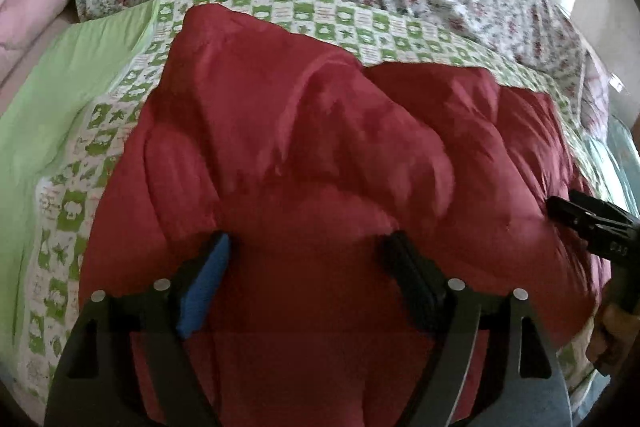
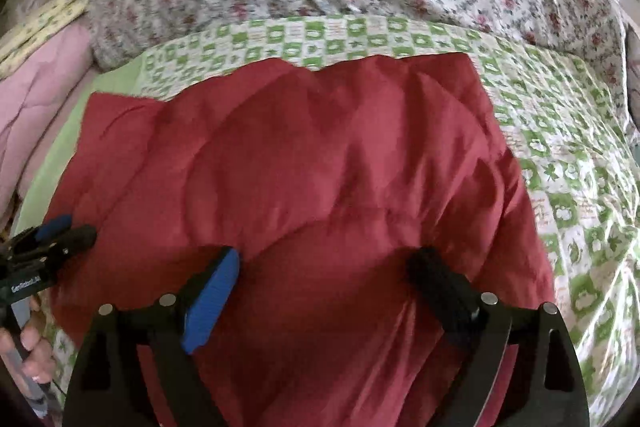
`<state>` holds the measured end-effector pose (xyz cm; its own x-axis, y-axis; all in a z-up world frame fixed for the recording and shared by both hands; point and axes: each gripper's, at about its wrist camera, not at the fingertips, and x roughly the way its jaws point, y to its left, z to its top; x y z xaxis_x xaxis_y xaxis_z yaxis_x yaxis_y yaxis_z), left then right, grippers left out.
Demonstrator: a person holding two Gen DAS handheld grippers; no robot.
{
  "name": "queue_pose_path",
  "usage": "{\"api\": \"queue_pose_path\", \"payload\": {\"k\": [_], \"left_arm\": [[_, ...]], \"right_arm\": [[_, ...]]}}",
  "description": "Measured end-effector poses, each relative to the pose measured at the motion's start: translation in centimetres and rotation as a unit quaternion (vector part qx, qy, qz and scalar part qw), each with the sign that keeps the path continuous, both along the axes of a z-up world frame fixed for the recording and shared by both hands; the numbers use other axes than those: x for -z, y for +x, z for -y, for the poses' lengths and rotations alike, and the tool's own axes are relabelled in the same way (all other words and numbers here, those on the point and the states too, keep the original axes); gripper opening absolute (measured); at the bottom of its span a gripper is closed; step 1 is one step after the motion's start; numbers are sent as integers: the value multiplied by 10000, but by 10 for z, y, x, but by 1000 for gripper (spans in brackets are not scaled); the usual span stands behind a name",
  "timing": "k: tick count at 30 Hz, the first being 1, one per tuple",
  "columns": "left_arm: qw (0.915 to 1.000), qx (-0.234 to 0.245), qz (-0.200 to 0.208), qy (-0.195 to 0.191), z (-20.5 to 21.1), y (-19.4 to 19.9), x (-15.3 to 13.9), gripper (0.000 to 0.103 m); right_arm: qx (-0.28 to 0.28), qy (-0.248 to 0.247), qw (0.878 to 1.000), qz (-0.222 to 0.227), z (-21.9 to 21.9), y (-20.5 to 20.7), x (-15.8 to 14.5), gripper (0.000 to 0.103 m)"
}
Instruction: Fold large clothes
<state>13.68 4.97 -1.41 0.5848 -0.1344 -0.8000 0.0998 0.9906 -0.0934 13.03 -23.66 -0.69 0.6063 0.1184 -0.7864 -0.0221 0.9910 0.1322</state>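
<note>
On the green sheet (image 2: 560, 163), both grippers, left (image 1: 308, 255) and right (image 2: 326, 273), hover wide-jawed, empty, over the red jacket (image 2: 320, 155).

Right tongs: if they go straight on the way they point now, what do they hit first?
Most likely the red padded garment, which fills the view just ahead of the open right tongs; depth is hard to judge.

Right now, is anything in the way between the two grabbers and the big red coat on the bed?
No, nothing visible is in the way. The red coat lies spread on the green checked sheet. The left gripper and the right gripper both hang open right over its fabric, with only red cloth showing between their fingers.
</note>
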Motion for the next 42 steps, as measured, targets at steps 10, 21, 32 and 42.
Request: {"api": "queue_pose_path", "payload": {"k": [10, 21, 32, 42], "left_arm": [[9962, -685, -512, -190, -25, 71, 11, 81], [9934, -961, -614, 136, -19, 103, 28, 88], [9934, -813, -539, -601, -32, 65, 1, 88], [9988, -304, -110, -355, -24, -40, -8, 88]], "right_arm": [[313, 637, 9974, -120, 30, 27, 18, 91], [530, 1096, 9925, 132, 47, 26, 29, 91], [509, 1002, 9936, 140, 46, 25, 28, 91], [501, 928, 9943, 159, 44, 24, 23, 91]]}}
